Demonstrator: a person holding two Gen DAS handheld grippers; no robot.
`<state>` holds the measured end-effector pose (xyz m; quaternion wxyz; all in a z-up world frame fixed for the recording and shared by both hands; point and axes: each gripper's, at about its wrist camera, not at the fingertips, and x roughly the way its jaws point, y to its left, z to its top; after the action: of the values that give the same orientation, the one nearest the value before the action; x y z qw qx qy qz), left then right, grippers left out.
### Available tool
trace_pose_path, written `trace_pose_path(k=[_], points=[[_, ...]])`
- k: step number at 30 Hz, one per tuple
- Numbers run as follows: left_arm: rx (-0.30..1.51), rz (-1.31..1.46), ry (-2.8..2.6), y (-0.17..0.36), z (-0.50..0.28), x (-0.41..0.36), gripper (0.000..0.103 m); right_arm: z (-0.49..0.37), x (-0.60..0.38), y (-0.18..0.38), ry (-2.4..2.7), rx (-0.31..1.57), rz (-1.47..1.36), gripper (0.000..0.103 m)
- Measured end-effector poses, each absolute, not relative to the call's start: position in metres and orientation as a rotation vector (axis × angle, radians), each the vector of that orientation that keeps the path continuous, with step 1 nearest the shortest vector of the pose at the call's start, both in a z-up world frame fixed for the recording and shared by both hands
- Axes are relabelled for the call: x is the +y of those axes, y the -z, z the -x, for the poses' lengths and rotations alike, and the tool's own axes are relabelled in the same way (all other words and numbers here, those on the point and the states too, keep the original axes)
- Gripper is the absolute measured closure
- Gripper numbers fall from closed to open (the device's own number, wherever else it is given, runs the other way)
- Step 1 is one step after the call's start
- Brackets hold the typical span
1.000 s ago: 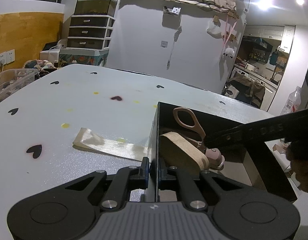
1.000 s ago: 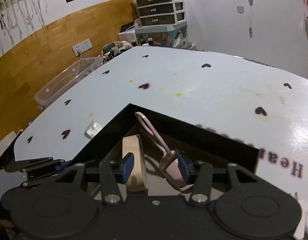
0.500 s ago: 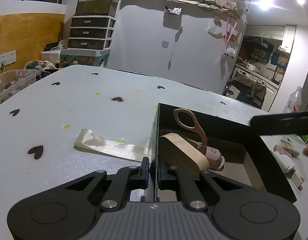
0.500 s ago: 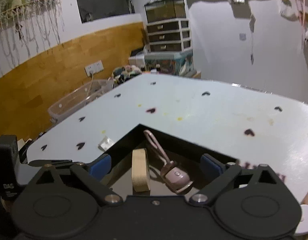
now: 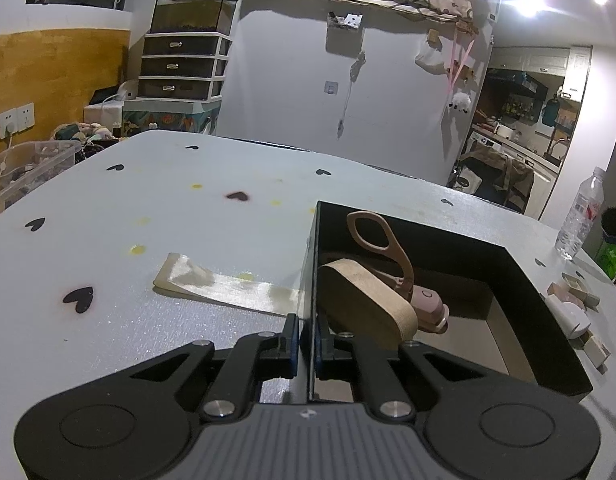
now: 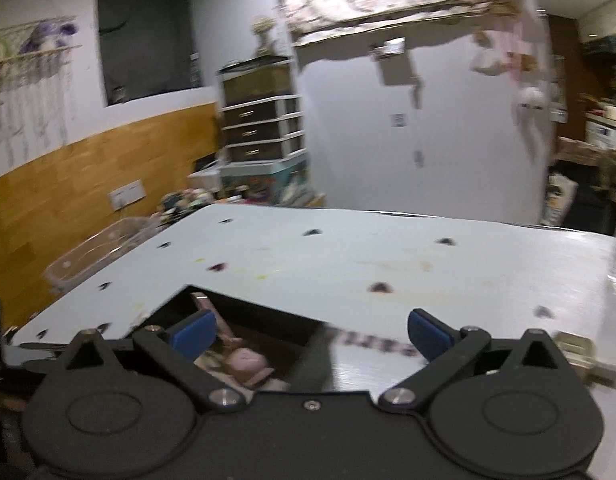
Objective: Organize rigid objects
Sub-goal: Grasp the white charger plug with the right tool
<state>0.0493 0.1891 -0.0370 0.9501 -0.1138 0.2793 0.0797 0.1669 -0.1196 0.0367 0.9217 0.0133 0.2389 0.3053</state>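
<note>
Left wrist view: the left gripper (image 5: pixel 306 344) has its jaws pressed together on the thin near wall of the black open-topped cardboard box (image 5: pixel 546 320), one finger outside, one inside. In the box, a beige roll of tape (image 5: pixel 364 304) stands on edge against that wall; just beside it and touching, pink-handled scissors (image 5: pixel 392 256) lean with one handle loop above the rim. A flat strip of translucent cream tape (image 5: pixel 224 288) lies on the pale grey heart-printed table (image 5: pixel 148 200), its end reaching the box wall. Only this view shows a clear plastic water bottle (image 5: pixel 582 220) at the far right table edge, and a cluster of small white and beige blocks (image 5: pixel 576 312) just right of the box.

Right wrist view (motion-blurred): the right gripper (image 6: pixel 310 330) is raised above the table, blue-padded fingers (image 6: pixel 192 330) wide apart, holding nothing. The box corner sits below the left finger, with the scissors inside; the roll is too blurred to make out. This view alone shows the wood-panelled wall (image 6: pixel 68 184).
</note>
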Motion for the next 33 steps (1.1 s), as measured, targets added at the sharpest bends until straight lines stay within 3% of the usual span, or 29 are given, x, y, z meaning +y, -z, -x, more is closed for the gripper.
trace_pose_path(k=[8, 10, 12, 19, 26, 29, 31, 33], points=[[0.562, 0.223, -0.162, 0.037, -0.048, 0.188, 0.096, -0.174, -0.155, 0.001, -0.466, 0.542, -0.042, 0.002], [0.561, 0.227, -0.162, 0.037, -0.048, 0.188, 0.096, -0.177, -0.158, 0.011, -0.472, 0.561, -0.042, 0.015], [0.56, 0.224, -0.168, 0.037, -0.048, 0.187, 0.096, -0.179, -0.158, 0.021, -0.477, 0.579, -0.04, 0.022], [0.559, 0.212, -0.176, 0.037, -0.048, 0.183, 0.096, -0.184, -0.144, 0.035, -0.527, 0.611, -0.025, 0.04], [0.565, 0.205, -0.181, 0.036, -0.048, 0.181, 0.096, -0.193, -0.126, 0.04, -0.53, 0.66, 0.025, 0.051], [0.565, 0.205, -0.181, 0.036, -0.048, 0.181, 0.096, -0.195, -0.121, 0.043, -0.526, 0.674, 0.039, 0.059], [0.565, 0.203, -0.181, 0.036, -0.048, 0.181, 0.096, -0.198, -0.12, 0.045, -0.516, 0.686, 0.042, 0.071], [0.565, 0.206, -0.181, 0.036, -0.048, 0.181, 0.096, -0.199, -0.12, 0.045, -0.499, 0.688, 0.047, 0.074]])
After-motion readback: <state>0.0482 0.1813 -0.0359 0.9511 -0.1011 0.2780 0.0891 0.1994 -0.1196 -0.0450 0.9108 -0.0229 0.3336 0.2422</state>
